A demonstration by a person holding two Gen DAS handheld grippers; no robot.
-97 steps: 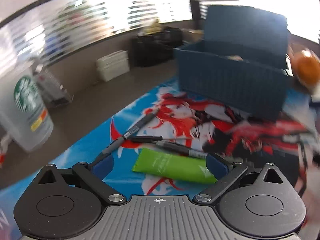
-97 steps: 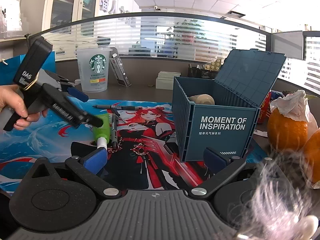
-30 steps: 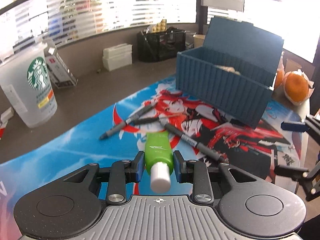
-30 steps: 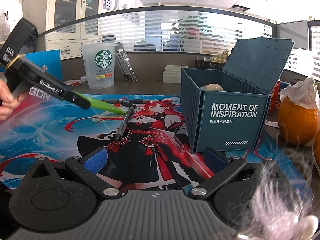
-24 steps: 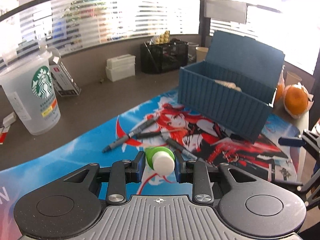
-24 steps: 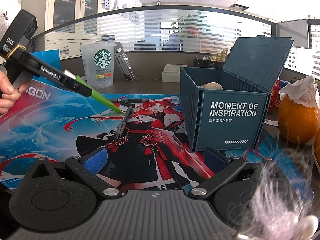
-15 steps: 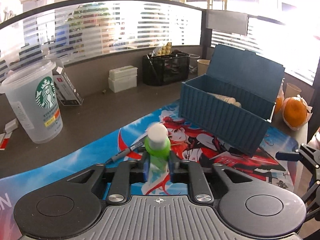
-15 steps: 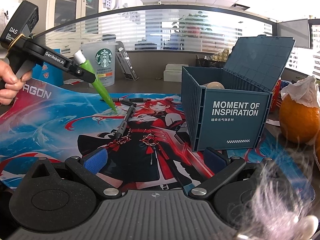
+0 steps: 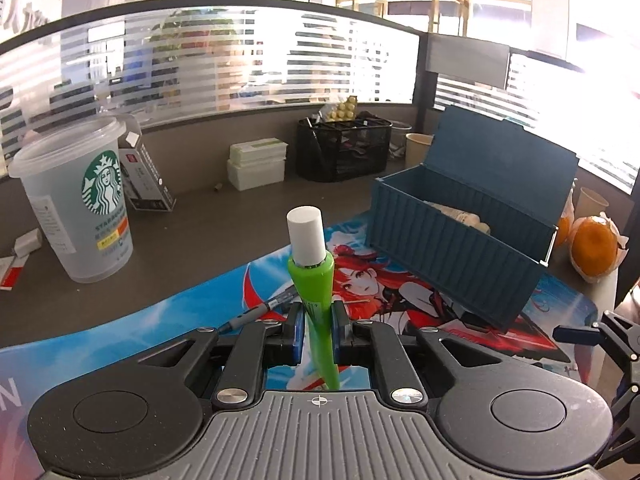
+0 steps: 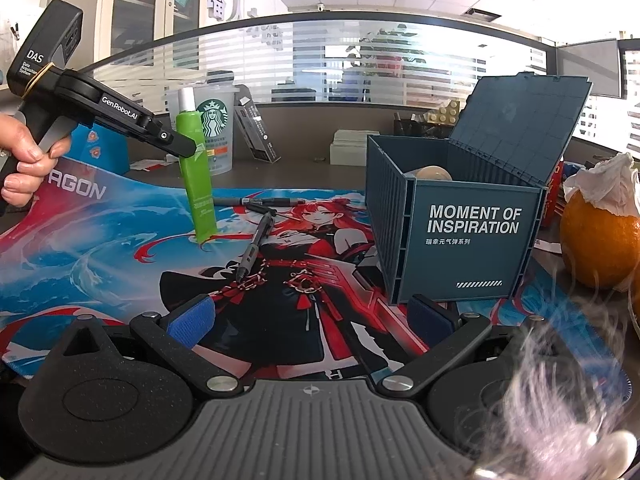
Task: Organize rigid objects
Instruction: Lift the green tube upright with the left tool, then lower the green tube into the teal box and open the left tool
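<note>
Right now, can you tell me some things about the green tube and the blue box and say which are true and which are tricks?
1. The left gripper is squeezing the green tube. True.
2. The tube's white cap points down. False: the cap is on top and the flat end hangs down.
3. The blue box has its lid shut. False: the lid stands open.
4. The right gripper is holding a pen. False: it is open and holds nothing.
5. Pens lie on the picture mat. True.
</note>
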